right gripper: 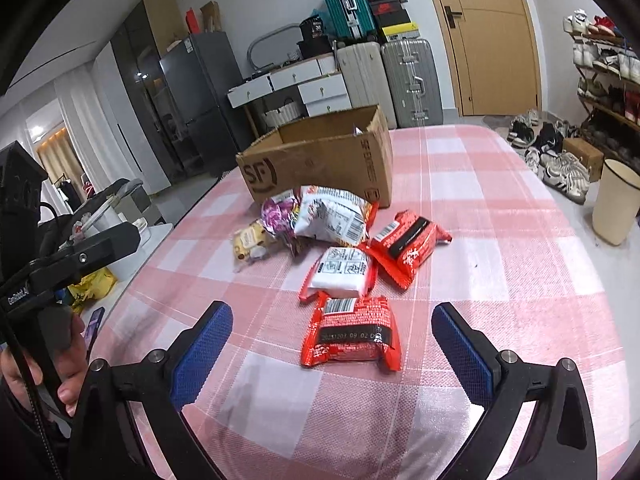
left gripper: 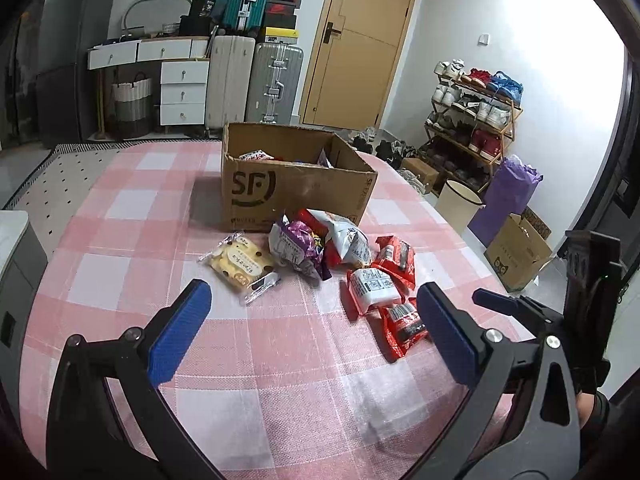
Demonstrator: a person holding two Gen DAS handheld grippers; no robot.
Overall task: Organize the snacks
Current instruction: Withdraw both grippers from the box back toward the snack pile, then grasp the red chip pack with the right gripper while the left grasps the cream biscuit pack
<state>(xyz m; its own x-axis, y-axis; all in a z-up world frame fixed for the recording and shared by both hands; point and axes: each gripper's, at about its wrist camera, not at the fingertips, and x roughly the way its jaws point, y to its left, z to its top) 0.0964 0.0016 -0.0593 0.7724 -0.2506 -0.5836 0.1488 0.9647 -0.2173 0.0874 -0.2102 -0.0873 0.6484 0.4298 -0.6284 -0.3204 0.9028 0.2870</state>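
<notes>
**Snacks loose by the box, both tongs empty**

The snacks lie in a heap on the cloth (right gripper: 500, 240), just in front of the box (right gripper: 320, 164): a yellow pack (left gripper: 240, 266), a purple bag (left gripper: 294, 246), a white bag (right gripper: 332, 216) and three red packs. I judge them light, soft and slick (crinkly film, likely to slide), so I would pinch across a pack's body rather than its sealed edge. The nearest red pack (right gripper: 350, 332) sits just ahead of my right gripper (right gripper: 332, 344), between its spread fingers. My left gripper (left gripper: 312, 332) is also wide apart, holding nothing, with the yellow pack ahead of its left finger.
</notes>
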